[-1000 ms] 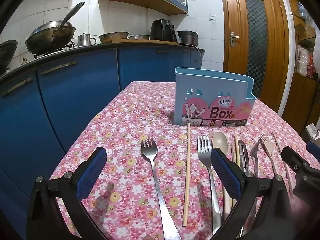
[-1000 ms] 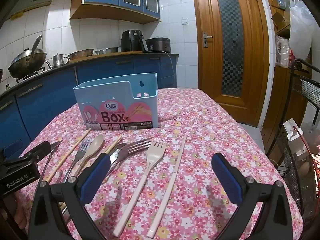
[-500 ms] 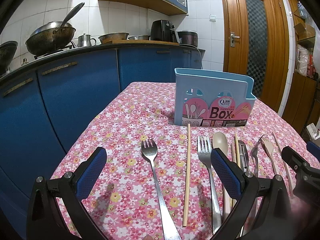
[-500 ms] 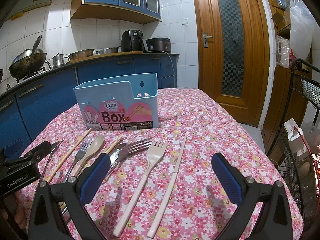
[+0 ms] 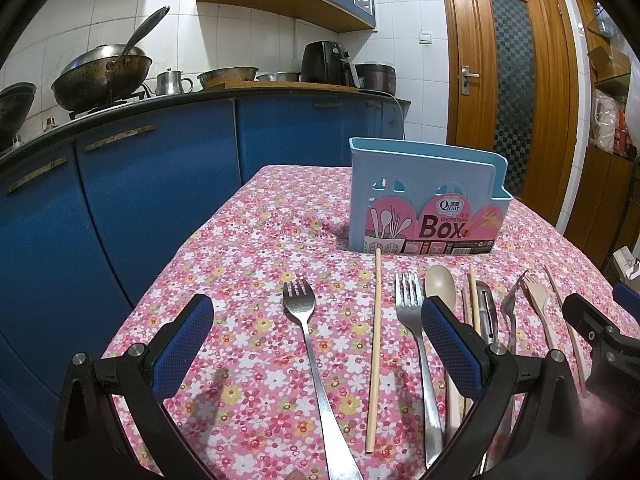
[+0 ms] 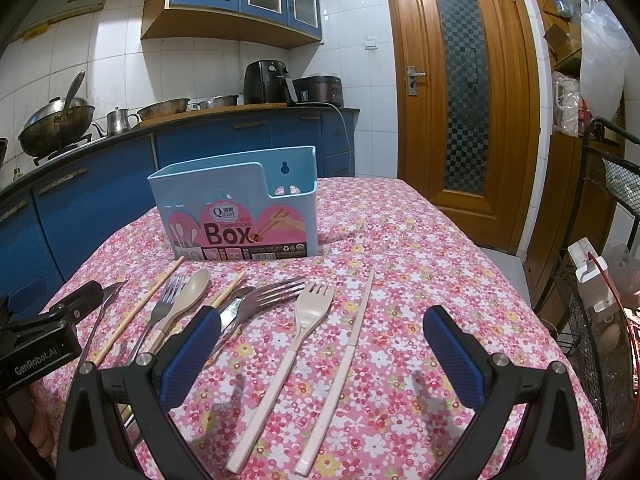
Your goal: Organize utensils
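Your left gripper (image 5: 318, 344) hangs low over the near edge of the table with its blue-padded fingers (image 5: 184, 336) spread wide and nothing between them. Your right gripper (image 6: 320, 346) sits the same way, fingers apart, gripping nothing.

Under your left gripper a steel fork (image 5: 310, 344) lies on the floral tablecloth (image 5: 256, 240), tines pointing away from you, its handle running back between the two pads. Just right of it lies a single wooden chopstick (image 5: 375, 344), its far tip close to the base of the blue chopstick box (image 5: 424, 200). Further right come a second steel fork (image 5: 412, 312) and a beige spoon (image 5: 440, 284), both partly hidden behind your right-hand pad.

From the right wrist camera, a beige plastic fork (image 6: 296, 344) and a pale chopstick (image 6: 348, 344) lie side by side between the pads, apart from each other. To their left a steel fork (image 6: 272, 294) rests tilted, tines toward the beige fork's head. Beneath it lies what looks like a peeler or a knife (image 6: 230, 308), though the pile is too crowded to say which. Another wooden chopstick (image 6: 230, 290) pokes out of the same cluster.

The box stands upright at the middle of the table, beyond all the utensils, and shows nothing rising above its rim.
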The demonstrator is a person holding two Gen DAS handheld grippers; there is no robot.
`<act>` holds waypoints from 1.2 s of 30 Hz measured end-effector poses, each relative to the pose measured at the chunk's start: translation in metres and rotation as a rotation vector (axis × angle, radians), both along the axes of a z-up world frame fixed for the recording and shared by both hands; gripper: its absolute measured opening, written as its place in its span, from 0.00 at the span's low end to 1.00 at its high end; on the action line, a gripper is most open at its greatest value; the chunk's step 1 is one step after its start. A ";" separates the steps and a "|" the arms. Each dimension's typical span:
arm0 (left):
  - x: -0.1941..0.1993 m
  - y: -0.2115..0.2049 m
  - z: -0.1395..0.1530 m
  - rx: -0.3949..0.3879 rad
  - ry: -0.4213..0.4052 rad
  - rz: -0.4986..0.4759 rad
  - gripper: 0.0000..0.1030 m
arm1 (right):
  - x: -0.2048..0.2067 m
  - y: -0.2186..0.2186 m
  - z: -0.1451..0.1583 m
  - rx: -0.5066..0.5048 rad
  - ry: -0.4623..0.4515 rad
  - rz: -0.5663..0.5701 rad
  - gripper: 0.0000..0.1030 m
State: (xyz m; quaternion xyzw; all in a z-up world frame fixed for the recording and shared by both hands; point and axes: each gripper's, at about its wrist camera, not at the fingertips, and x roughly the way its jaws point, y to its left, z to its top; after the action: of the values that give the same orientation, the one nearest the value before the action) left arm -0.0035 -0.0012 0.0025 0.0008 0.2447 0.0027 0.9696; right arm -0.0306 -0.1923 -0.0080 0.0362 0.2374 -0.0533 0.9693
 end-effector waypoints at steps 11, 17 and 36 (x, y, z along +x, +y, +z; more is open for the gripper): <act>0.000 0.001 0.001 0.002 -0.001 0.000 1.00 | 0.000 0.000 0.000 0.000 -0.001 0.000 1.00; 0.000 0.000 0.000 0.002 -0.002 -0.001 1.00 | 0.000 0.000 0.000 0.001 -0.001 0.000 1.00; 0.000 0.000 0.000 0.005 -0.004 -0.001 1.00 | 0.001 0.000 0.000 0.010 0.003 0.001 1.00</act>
State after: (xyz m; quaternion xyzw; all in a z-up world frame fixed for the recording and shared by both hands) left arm -0.0036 -0.0015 0.0023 0.0033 0.2430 0.0029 0.9700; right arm -0.0299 -0.1926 -0.0081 0.0407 0.2391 -0.0519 0.9688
